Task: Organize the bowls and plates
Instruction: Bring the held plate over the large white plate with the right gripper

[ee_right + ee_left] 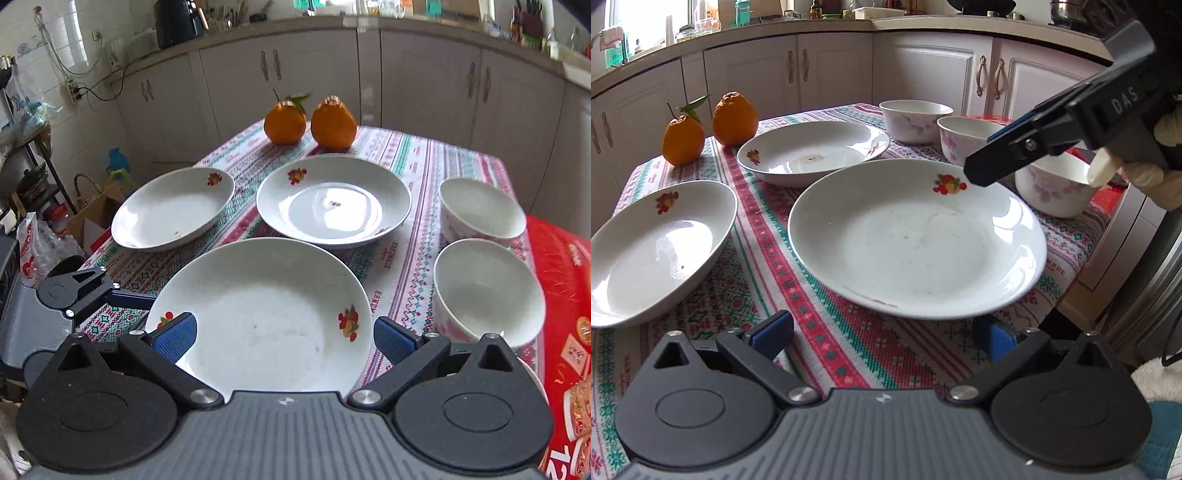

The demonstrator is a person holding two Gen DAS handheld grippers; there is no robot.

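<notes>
With both the left gripper [882,332] and the right gripper [284,330] spread wide and gripping nothing, the near plate [266,310] lies flat on the table [399,266] between the right fingers [175,334], so a shallow rim pinch could slip and knock the bowls [487,291] just to their right.

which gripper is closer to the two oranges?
Neither clearly. The oranges sit at the table's far edge. Right gripper is open over the nearest plate; left gripper is open at that plate's side.
</notes>
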